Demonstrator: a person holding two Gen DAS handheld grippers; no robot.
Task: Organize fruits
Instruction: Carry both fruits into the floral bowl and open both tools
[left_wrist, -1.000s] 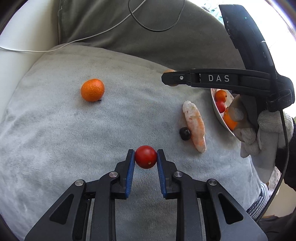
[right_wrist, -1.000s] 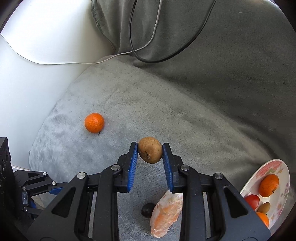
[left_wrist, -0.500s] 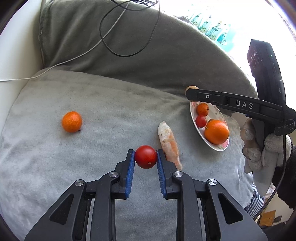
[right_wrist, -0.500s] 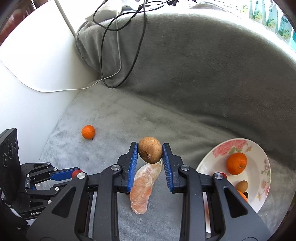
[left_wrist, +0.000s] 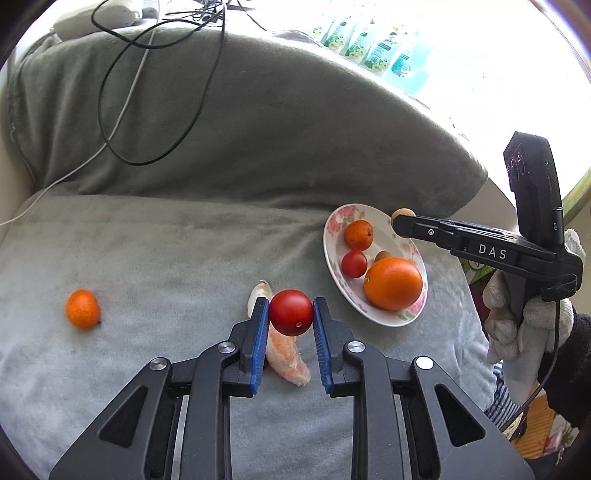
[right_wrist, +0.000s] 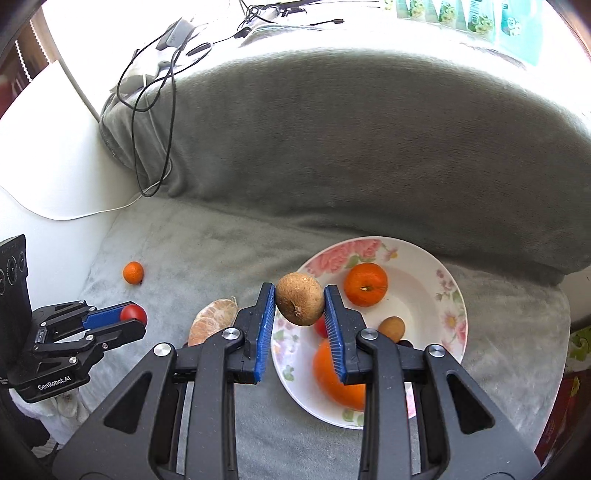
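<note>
My left gripper (left_wrist: 291, 313) is shut on a red tomato (left_wrist: 291, 312) and holds it above the grey cushion (left_wrist: 166, 251); it also shows in the right wrist view (right_wrist: 127, 319). My right gripper (right_wrist: 300, 304) is shut on a brown round fruit (right_wrist: 300, 303), held over the left rim of the floral plate (right_wrist: 448, 295). The plate (left_wrist: 334, 225) holds a small orange (right_wrist: 365, 284), a large orange (left_wrist: 392, 283), a red tomato (left_wrist: 354, 263) and a small brown fruit (right_wrist: 391, 328). A peeled orange piece (left_wrist: 286, 360) lies under my left gripper. A small tangerine (left_wrist: 82, 309) lies far left.
A grey back cushion (right_wrist: 351, 129) rises behind the seat. Black and white cables (left_wrist: 147, 92) trail over it at the left. A white armrest (right_wrist: 44, 184) borders the left side. Green packets (left_wrist: 376, 48) stand behind the sofa.
Both grippers have risen and pulled back with their fruits. The right gripper moved right, now over the plate's rim. The plate has come fully into both views.
</note>
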